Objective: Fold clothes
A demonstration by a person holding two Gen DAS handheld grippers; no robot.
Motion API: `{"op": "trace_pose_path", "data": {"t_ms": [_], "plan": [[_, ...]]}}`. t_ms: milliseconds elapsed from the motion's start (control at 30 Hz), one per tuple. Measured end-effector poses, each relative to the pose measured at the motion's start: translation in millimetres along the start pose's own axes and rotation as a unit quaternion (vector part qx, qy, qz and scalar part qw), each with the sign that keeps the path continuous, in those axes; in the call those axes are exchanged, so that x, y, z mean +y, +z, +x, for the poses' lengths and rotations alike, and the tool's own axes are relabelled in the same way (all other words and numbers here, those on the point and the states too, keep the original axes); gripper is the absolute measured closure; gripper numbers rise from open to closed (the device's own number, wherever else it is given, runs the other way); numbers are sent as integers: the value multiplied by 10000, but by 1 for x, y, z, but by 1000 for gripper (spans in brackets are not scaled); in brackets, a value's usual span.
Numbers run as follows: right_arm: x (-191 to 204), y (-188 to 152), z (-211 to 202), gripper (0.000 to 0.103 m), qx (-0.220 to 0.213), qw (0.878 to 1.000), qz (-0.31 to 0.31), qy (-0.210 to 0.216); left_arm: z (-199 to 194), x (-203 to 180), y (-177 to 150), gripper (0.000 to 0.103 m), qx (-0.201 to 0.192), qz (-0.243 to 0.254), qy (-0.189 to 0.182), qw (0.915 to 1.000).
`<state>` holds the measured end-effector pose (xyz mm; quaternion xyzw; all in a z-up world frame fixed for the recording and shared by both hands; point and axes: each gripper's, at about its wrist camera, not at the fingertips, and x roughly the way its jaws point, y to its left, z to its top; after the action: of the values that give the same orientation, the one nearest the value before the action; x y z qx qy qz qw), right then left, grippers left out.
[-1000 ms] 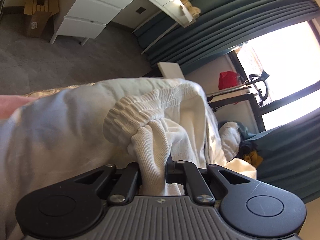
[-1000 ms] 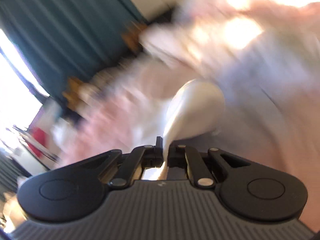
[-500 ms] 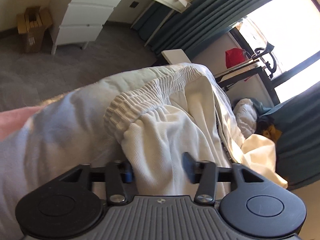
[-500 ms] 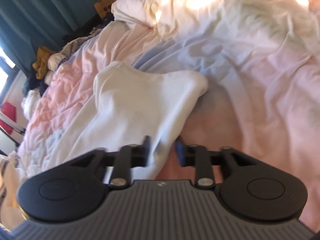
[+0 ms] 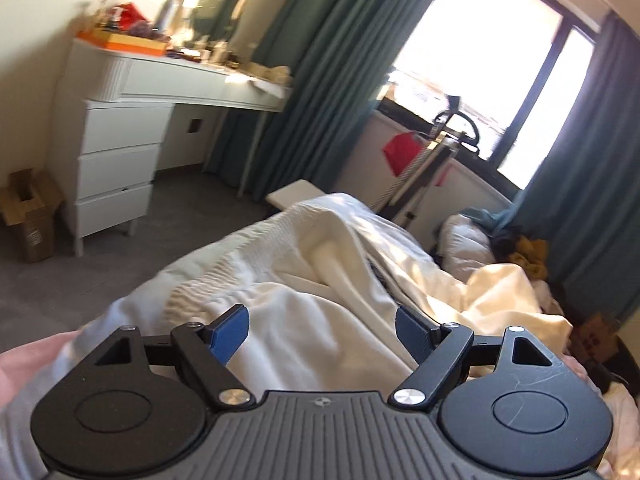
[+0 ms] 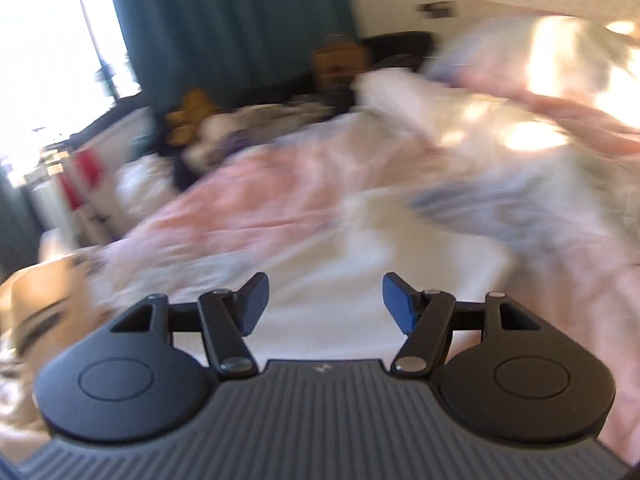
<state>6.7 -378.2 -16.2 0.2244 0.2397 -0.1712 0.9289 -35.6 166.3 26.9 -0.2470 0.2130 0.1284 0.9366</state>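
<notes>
Left hand-held gripper [image 5: 322, 334]: released, 2 blue pads [image 5: 230, 332] spread wide, nothing between them; white pants [image 5: 320, 320] lying just below/ahead, w/ ribbed elastic waistband [image 5: 224, 276] toward left side. Pants spread on bed [image 5: 60, 360], over pink & pale-blue cover. Cream cloth [image 5: 508, 292] bunched further right on same bed.

Right hand-held gripper [image 6: 324, 302]: also released, 2 pads [image 6: 254, 302] apart, empty. View heavily motion-blurred. White pants [image 6: 360, 248] flat on bed directly ahead, not touched by either pad as far as visible. Pink cover [image 6: 256, 196] w/ sunlit patches beyond.

Containers: 1 cardboard box [image 5: 28, 216] on floor at left, top open, contents not visible. 1 white drawer unit [image 5: 116, 164] w/ 3 drawers, all closed as far as seen, under a white surface [image 5: 192, 84] carrying an orange box [image 5: 124, 42] & blurred small clutter, uncountable. 1 brown paper bag [image 6: 340, 60] far back in right view, contents unclear.

Mid-far: small white stool-like thing [image 5: 296, 198] at foot of bed; metal rack [image 5: 436, 156] w/ 1 red item [image 5: 402, 154] hanging; pile of clothes [image 5: 520, 248] incl. mustard piece by window.

Far: teal curtains [image 5: 304, 72], 2 visible sides, flanking bright window [image 5: 480, 40].
</notes>
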Motion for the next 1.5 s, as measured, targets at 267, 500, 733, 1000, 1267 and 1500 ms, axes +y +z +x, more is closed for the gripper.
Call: {"op": "trace_pose_path", "data": {"t_ms": [267,500,733,1000,1267,1500], "plan": [[96,-28,-3,38,153,9910,-634,1173,9,-50,-24,21,110,985,-374,9944],[123,-62,-2,38,227,9783,-1097,1740,29,-95,-52,21,231,1560,-927,9831],[133,-69,20,37,490,9723,-934,2085,66,-144,-58,21,336,1937,-1257,9724],[148,-53,107,40,1600,9476,586,2703,127,-164,-79,21,487,2123,-1340,9668],[201,-63,218,43,2314,9141,1747,2835,161,-140,-77,21,441,1810,-1362,9730],[251,-70,300,44,2732,8955,2266,2685,180,-130,-74,23,229,1897,-1700,9667]]}}
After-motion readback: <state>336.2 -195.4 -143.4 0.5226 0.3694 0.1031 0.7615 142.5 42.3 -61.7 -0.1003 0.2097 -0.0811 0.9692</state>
